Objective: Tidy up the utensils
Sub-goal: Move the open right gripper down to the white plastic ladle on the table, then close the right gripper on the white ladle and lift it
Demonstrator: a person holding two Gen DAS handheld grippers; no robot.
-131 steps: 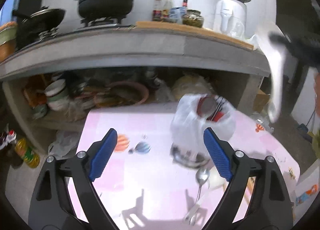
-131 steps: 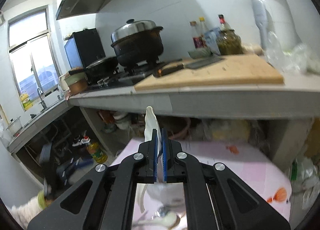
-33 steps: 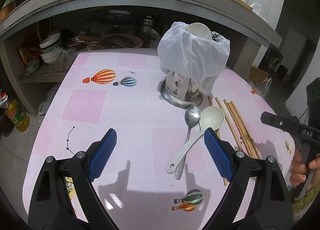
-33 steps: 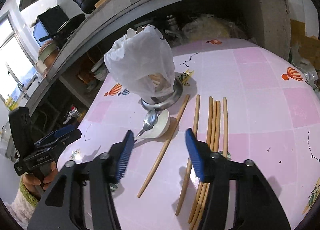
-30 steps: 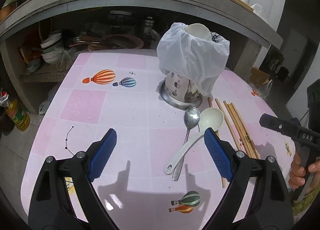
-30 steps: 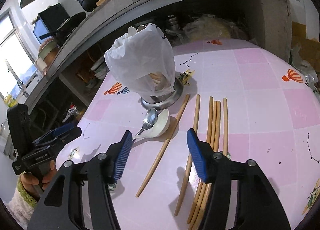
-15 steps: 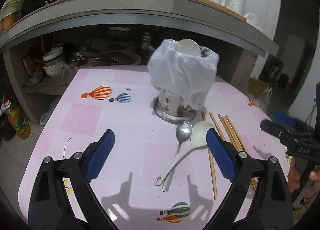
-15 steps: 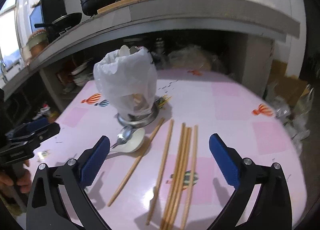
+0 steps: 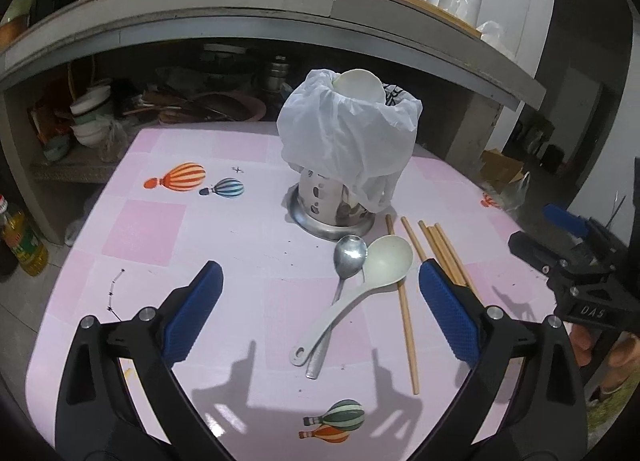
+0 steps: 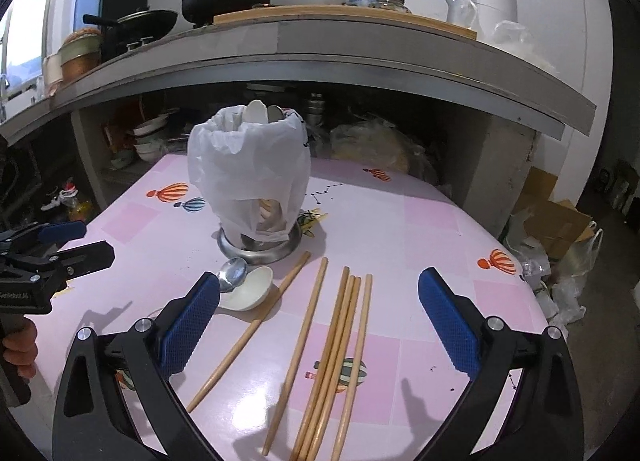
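Right wrist view: six wooden chopsticks (image 10: 338,345) lie flat on the pink counter (image 10: 432,229), long axes running roughly away from the camera toward the utensil holder (image 10: 256,197). Four sit nearly parallel in a loose bundle; the two on the left are splayed apart, and the leftmost is angled so its far tip sits near the holder's steel base.

Left of the chopsticks: a metal spoon (image 10: 232,273) and a white ladle (image 10: 248,293), bowls toward the holder, handles toward the camera. In the left wrist view the ladle (image 9: 360,285) lies diagonally, with its handle crossing over the spoon's (image 9: 340,281) handle and its bowl just beside the spoon's bowl.

Right hand-held gripper (image 10: 318,325): jaws spread wide, nothing between the pads, hovering above the chopstick bundle, touching nothing. Left hand-held gripper (image 9: 320,317): jaws opening, already wide, nothing gripped; the spoon and ladle handles appear between the fingers but lie on the counter below.

Holder is a perforated steel cup on a round dish, upright, draped with a white plastic bag (image 9: 352,141). A white ladle bowl and some dark-handled items stick out of the top; the rest of the contents are hidden by the bag.
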